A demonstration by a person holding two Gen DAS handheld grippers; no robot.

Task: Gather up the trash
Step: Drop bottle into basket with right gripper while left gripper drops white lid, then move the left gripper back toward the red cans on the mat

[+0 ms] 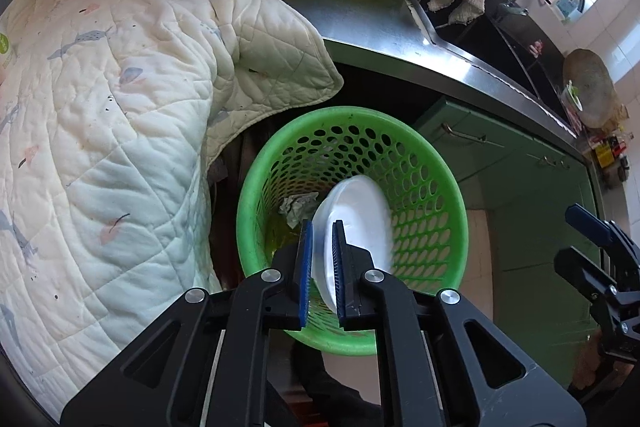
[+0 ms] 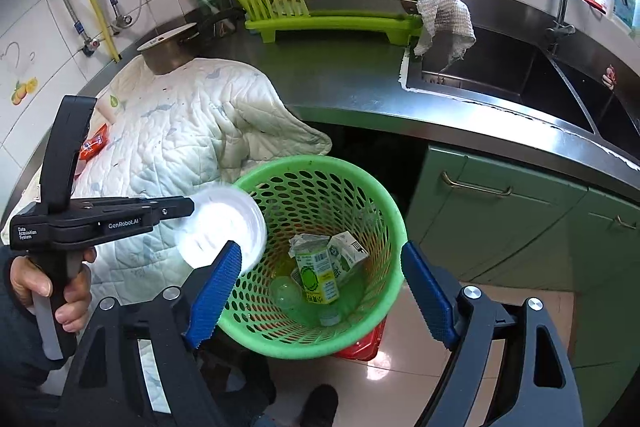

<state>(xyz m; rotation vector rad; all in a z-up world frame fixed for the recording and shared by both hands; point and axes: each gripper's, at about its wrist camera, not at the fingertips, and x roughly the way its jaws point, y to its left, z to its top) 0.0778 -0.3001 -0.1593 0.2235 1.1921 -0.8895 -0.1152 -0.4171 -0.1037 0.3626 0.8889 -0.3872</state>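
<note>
My left gripper (image 1: 322, 275) pinches a white plastic bowl (image 1: 356, 223) by its rim, tilted on edge directly over the green waste basket (image 1: 436, 163) on the floor; below lie a crushed carton (image 2: 318, 275) and bottle. My right gripper (image 2: 320, 291) hangs alongside, jaws spread, empty.
</note>
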